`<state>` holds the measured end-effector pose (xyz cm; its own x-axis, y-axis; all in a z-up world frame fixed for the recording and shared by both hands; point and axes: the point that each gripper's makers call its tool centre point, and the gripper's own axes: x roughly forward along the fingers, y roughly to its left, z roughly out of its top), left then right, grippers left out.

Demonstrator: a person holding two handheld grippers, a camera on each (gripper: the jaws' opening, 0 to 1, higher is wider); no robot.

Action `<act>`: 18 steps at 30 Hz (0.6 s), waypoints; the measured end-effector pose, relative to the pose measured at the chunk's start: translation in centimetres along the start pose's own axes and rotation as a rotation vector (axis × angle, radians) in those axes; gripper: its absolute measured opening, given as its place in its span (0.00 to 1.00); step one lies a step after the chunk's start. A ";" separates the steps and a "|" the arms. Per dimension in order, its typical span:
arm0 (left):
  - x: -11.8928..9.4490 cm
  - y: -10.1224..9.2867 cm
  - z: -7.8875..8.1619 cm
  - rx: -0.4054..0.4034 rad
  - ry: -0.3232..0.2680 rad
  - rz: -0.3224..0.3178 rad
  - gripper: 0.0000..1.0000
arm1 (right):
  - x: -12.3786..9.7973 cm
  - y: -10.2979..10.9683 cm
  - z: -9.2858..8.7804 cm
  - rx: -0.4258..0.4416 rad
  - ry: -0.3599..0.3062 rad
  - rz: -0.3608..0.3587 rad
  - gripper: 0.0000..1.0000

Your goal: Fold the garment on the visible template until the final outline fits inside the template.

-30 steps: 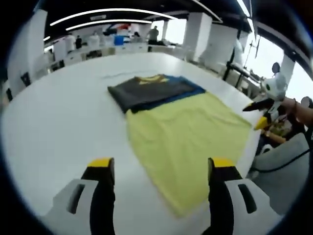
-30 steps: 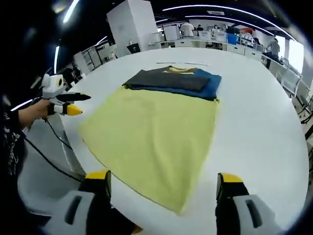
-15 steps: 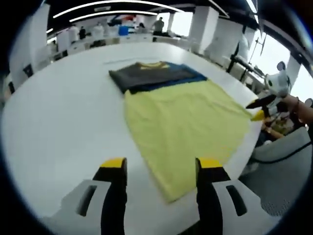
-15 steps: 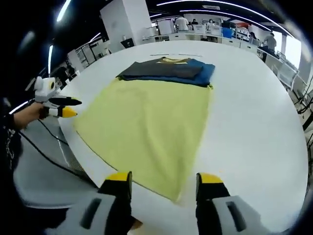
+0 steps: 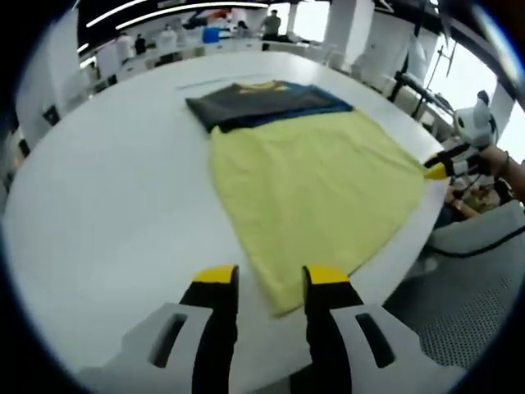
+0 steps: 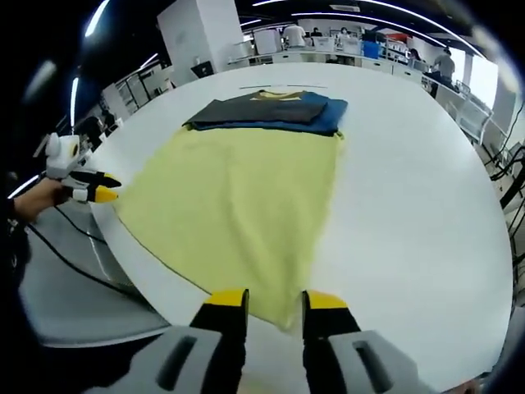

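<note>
A yellow garment (image 5: 320,180) lies flat on the round white table (image 5: 115,189). Its far end is a dark grey and blue band (image 5: 262,103) with a yellow collar. My left gripper (image 5: 271,275) is low at the table's near edge. Its jaws are narrowed but still open around the garment's near corner. The right gripper (image 5: 439,170) touches the other near corner at the right. In the right gripper view the garment (image 6: 238,189) runs away from my right gripper (image 6: 275,300), whose open jaws straddle its near corner. The left gripper (image 6: 102,195) is at the left corner.
The table's edge runs just under both grippers, with grey floor (image 5: 467,312) and a black cable (image 6: 74,271) below it. A hand (image 6: 33,201) holds the left gripper. Desks, pillars and people stand far behind the table (image 6: 410,205).
Both grippers have moved down and in toward the garment's near corners. Their jaws have narrowed a lot from wide open.
</note>
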<state>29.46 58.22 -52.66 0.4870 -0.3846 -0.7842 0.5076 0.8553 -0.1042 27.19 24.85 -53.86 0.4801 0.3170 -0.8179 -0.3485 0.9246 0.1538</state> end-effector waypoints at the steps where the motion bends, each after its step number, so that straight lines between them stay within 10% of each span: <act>1: 0.0 -0.1 -0.1 -0.004 0.004 0.000 0.26 | 0.0 -0.1 0.0 0.002 -0.001 -0.001 0.20; 18: 0.0 0.1 -1.9 -0.084 0.052 0.024 0.06 | 0.4 -1.2 -0.1 0.041 -0.018 -0.032 0.04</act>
<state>28.17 59.00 -53.86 0.4599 -0.3469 -0.8174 0.4333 0.8912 -0.1344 27.69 23.82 -54.40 0.5049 0.2901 -0.8130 -0.2997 0.9422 0.1501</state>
